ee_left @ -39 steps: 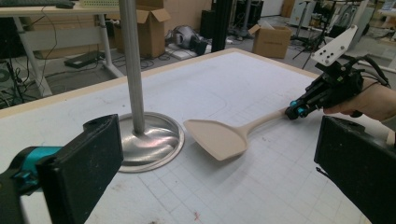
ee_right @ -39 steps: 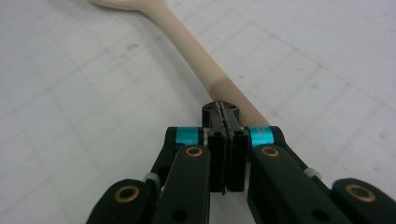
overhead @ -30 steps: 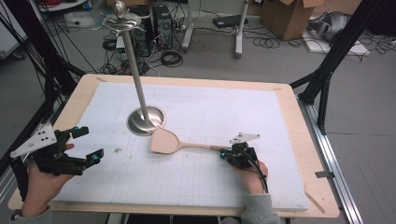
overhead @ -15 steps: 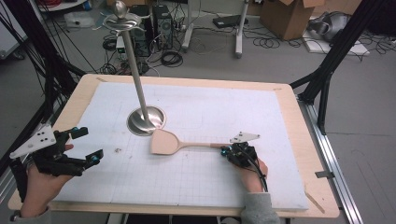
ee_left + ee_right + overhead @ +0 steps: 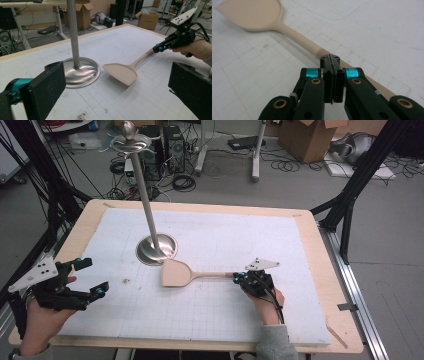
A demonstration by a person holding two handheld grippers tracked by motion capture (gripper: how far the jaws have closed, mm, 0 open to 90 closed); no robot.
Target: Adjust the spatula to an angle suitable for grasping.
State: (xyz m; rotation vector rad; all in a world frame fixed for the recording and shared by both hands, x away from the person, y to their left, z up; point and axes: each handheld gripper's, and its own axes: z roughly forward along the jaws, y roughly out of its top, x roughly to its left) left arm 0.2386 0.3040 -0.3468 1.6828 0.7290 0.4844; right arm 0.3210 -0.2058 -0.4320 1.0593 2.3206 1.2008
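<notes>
A beige wooden spatula (image 5: pixel 176 273) lies on the white gridded mat (image 5: pixel 240 235), blade toward a metal stand. In the left gripper view the spatula (image 5: pixel 121 72) has its blade next to the stand's base. My right gripper (image 5: pixel 236 276) is shut, its pads pressed together with nothing between them. Its tips sit right over the handle; the right gripper view has the spatula (image 5: pixel 254 15) running under my right gripper (image 5: pixel 330 60). Whether they touch I cannot tell. My left gripper (image 5: pixel 92 277) is held open at the mat's left edge, jaws wide apart and empty (image 5: pixel 117 100).
A metal stand with a round base (image 5: pixel 156 249) and a tall pole topped by hooks (image 5: pixel 129 140) rises at the mat's middle left, its base (image 5: pixel 80 72) close to the blade. The wooden table rim (image 5: pixel 320 245) frames the mat. Cables and boxes lie on the floor beyond.
</notes>
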